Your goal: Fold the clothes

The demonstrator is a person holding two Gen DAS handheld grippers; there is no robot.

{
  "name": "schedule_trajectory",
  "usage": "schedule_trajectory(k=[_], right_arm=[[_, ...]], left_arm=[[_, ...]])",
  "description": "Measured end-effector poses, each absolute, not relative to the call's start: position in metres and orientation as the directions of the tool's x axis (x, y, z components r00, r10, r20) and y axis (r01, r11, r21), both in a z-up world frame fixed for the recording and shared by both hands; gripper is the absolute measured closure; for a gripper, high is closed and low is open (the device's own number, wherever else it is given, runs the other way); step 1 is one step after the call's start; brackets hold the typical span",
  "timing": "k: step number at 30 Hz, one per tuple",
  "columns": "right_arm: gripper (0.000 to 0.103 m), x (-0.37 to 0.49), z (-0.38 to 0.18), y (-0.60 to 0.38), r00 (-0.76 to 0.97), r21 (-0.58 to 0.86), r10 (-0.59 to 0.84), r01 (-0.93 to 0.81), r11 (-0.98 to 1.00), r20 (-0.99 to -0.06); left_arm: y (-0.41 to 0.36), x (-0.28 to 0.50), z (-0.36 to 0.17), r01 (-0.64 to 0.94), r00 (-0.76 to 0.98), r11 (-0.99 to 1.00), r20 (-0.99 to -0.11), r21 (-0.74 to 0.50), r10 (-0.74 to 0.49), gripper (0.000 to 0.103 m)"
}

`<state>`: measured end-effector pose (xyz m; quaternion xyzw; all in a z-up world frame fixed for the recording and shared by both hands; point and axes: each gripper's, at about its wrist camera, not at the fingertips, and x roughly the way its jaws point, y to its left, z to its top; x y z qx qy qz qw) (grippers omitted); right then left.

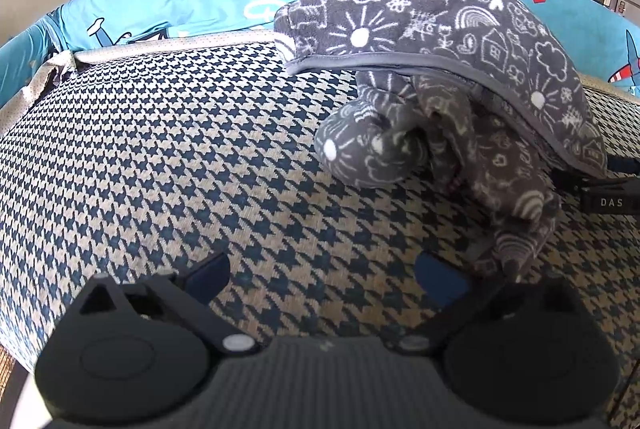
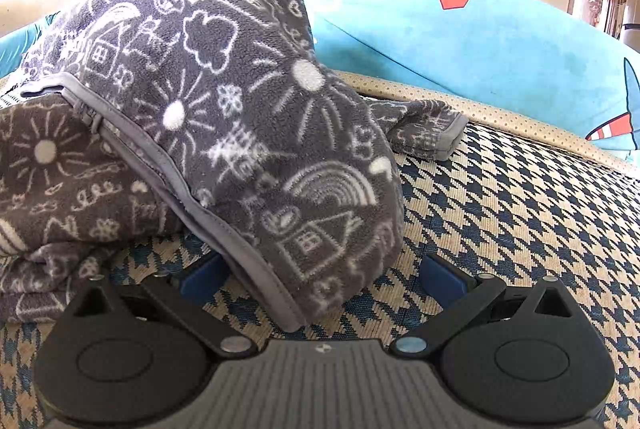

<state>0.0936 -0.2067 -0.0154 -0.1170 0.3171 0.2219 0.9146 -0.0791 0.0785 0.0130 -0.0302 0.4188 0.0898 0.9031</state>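
Observation:
A grey fleece garment (image 1: 440, 41) with white doodle prints lies bunched on the houndstooth cushion (image 1: 160, 149), its upper layer raised over crumpled folds. My left gripper (image 1: 324, 279) is open and holds nothing; a sleeve end (image 1: 516, 249) rests just beyond its right finger (image 1: 440, 281). In the right wrist view the garment (image 2: 224, 89) fills the left and middle. Its hemmed corner (image 2: 304, 293) hangs down between the spread fingers of my right gripper (image 2: 324, 277), which is open. The right gripper's black body (image 1: 608, 189) shows under the garment's edge in the left wrist view.
A light blue backrest (image 2: 480, 37) with cartoon prints runs along the far side of the cushion. Bare houndstooth fabric (image 2: 520, 209) lies right of the garment, and also left of it in the left wrist view. Room furniture stands beyond.

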Motion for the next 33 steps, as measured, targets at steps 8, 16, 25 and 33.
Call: schedule_trajectory(k=[8, 16, 25, 33], right_arm=[[0.0, 0.093, -0.015, -0.208, 0.702, -0.074, 0.33, -0.479, 0.875, -0.631], [0.0, 0.093, -0.015, -0.208, 0.702, -0.075, 0.33, -0.478, 0.875, -0.631], [0.0, 0.091, -0.014, -0.209, 0.704, -0.076, 0.328, -0.476, 0.876, -0.63], [0.0, 0.08, -0.011, -0.207, 0.705, -0.072, 0.306, -0.451, 0.89, -0.639]], left_arm=[[0.074, -0.075, 0.013, -0.186, 0.627, 0.982, -0.767, 0.021, 0.135, 0.0], [0.071, -0.07, 0.011, -0.181, 0.62, 0.983, -0.773, 0.03, 0.137, 0.0], [0.067, -0.066, 0.006, -0.166, 0.6, 0.985, -0.788, 0.049, 0.14, 0.0], [0.07, -0.066, 0.004, -0.159, 0.594, 0.986, -0.793, 0.047, 0.133, 0.0]])
